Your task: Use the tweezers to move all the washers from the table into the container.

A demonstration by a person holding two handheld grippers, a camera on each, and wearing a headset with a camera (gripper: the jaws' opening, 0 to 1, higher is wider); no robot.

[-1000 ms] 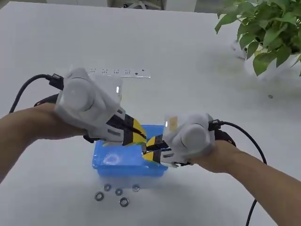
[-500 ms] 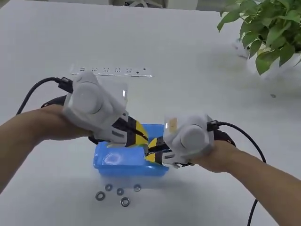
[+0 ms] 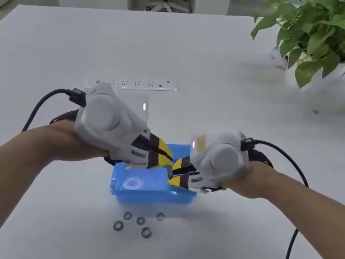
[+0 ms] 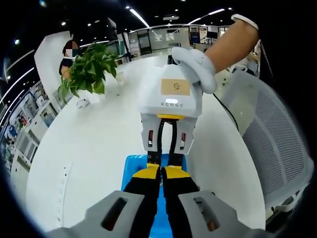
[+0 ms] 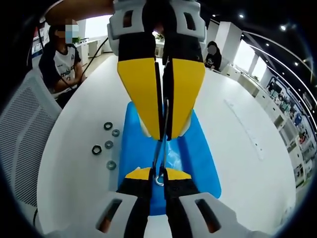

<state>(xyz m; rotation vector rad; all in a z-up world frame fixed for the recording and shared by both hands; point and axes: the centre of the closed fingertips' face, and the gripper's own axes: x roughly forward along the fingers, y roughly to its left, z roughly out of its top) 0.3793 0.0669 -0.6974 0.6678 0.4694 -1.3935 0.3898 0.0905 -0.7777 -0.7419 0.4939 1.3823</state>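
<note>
my right gripper (image 5: 158,172) is pinching the near end of the tweezers (image 5: 159,156). my left gripper (image 5: 162,138) is pressing shut on them further along, above the blue container (image 3: 151,194). i'm judging they could twist or drop if either grip is loosening too early. five small silver washers (image 3: 145,232) are lying loose on the table (image 3: 215,70), just beside the container.

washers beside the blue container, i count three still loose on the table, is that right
Not three: five washers lie loose on the table beside the blue container. The head view shows all five in a small cluster along the container's near side.
</note>
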